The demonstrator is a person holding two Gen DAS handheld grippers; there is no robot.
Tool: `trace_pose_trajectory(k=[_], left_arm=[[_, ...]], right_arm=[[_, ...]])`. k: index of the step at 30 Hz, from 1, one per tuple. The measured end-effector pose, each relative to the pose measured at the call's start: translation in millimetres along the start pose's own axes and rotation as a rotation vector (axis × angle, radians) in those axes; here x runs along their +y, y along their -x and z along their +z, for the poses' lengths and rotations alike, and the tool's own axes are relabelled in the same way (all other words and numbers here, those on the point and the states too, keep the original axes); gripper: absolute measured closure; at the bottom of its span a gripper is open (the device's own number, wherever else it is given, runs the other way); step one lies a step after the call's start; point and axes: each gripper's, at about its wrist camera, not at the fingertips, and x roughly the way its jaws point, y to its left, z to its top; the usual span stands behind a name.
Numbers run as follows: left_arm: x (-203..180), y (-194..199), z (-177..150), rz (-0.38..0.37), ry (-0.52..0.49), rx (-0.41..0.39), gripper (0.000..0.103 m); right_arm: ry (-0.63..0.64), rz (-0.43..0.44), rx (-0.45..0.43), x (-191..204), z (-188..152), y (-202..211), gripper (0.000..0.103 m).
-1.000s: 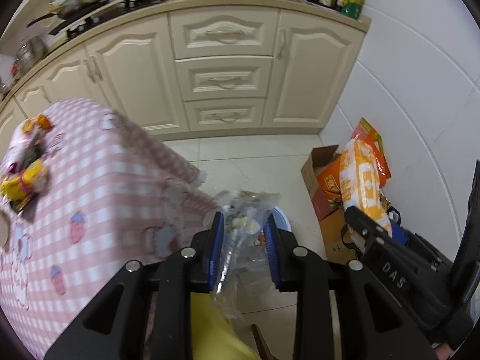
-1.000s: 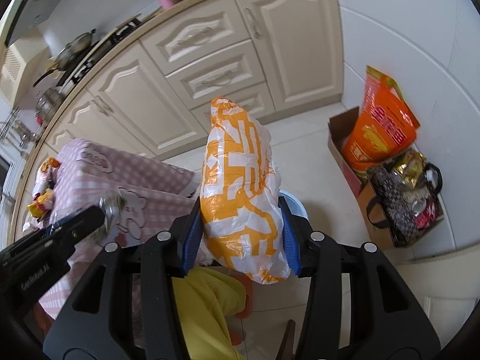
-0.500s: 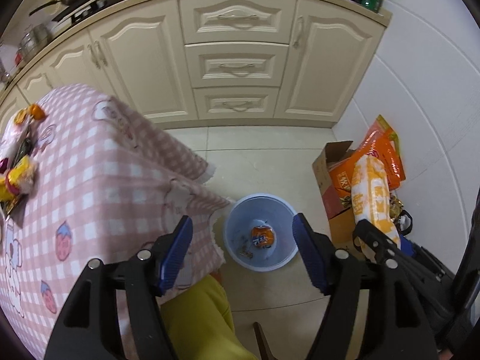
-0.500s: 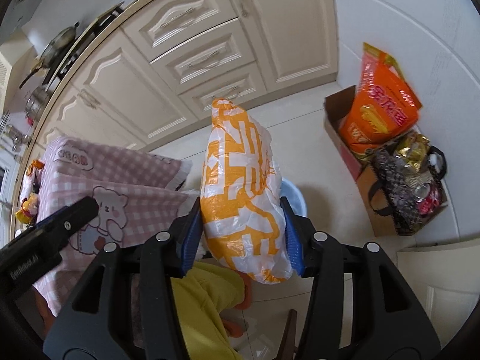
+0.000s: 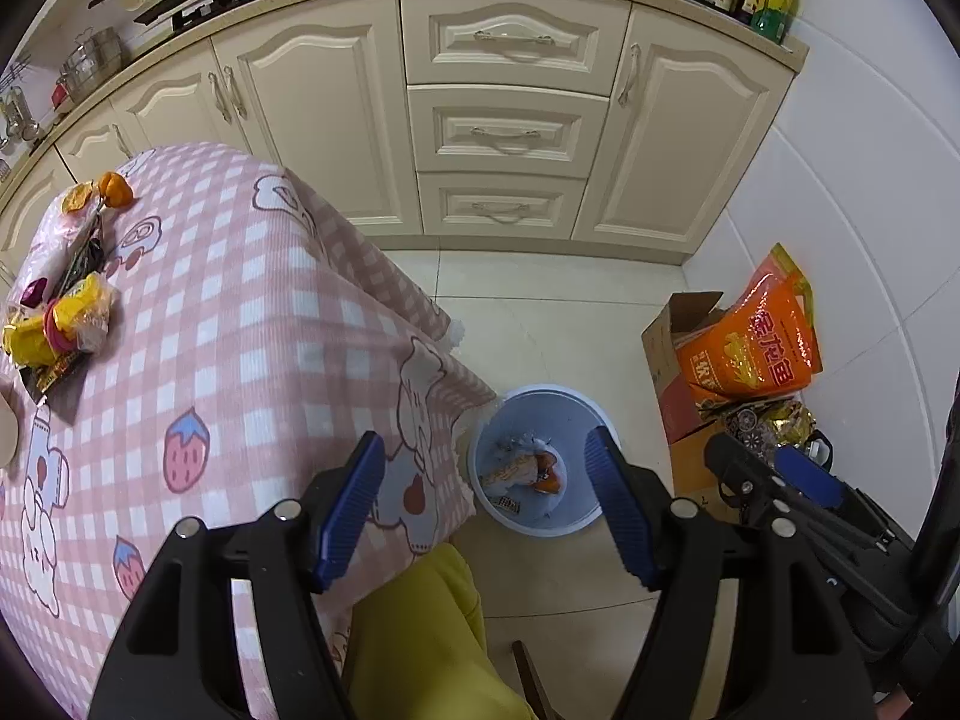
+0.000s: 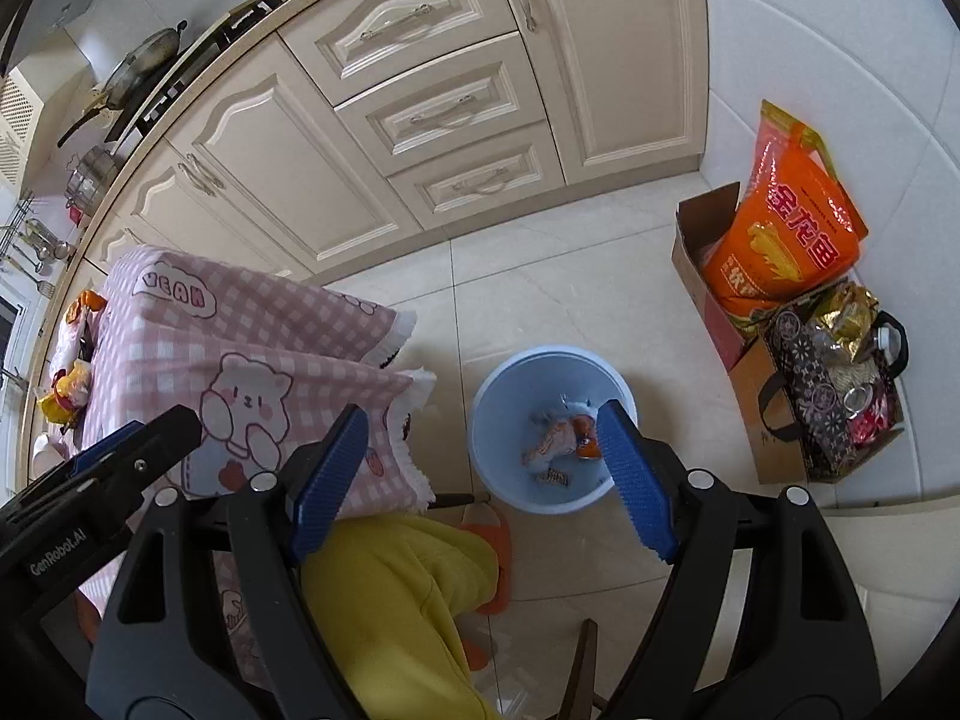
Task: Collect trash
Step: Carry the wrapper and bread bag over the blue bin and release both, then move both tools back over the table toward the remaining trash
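Note:
A light blue trash bin (image 5: 576, 414) stands on the floor by the table corner; it also shows in the right wrist view (image 6: 510, 390). Wrappers, among them the orange-and-white bag (image 5: 516, 471) (image 6: 549, 441), lie inside it. My left gripper (image 5: 486, 510) is open and empty above the bin. My right gripper (image 6: 480, 480) is open and empty above the bin too. More wrappers and trash (image 5: 60, 318) lie on the far left of the pink checked table (image 5: 240, 330).
A cardboard box with an orange sack (image 5: 750, 348) and a dark patterned bag (image 6: 828, 396) stand against the right wall. Cream cabinets (image 5: 498, 132) run along the back. The person's yellow trouser leg (image 6: 390, 600) and an orange slipper (image 6: 498, 558) are below the grippers.
The left gripper opened and its clear wrapper fell into the bin. The right gripper then opened and the orange-and-white bag dropped into the bin.

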Motion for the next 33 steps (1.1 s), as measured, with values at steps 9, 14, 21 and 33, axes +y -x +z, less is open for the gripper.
trace_pose_trajectory(k=[9,14,21,33], left_arm=[[0,10,-9,-0.021,-0.014,-0.002,0.034],[7,21,-15,-0.027,-0.01,-0.018,0.033],[28,44,-27,-0.022,0.018,-0.055,0.031],[88,92,-49,0.019,0.128,-0.143,0.027]], right_arm=[[0.0,-0.008,-0.014,5,-10,15,0.025],[0.001,-0.003,-0.021,12,-17,24,0.025],[0.016,0.02,-0.041,30,-24,39,0.025],[0.114,0.061,-0.054,88,-38,52,0.024]])
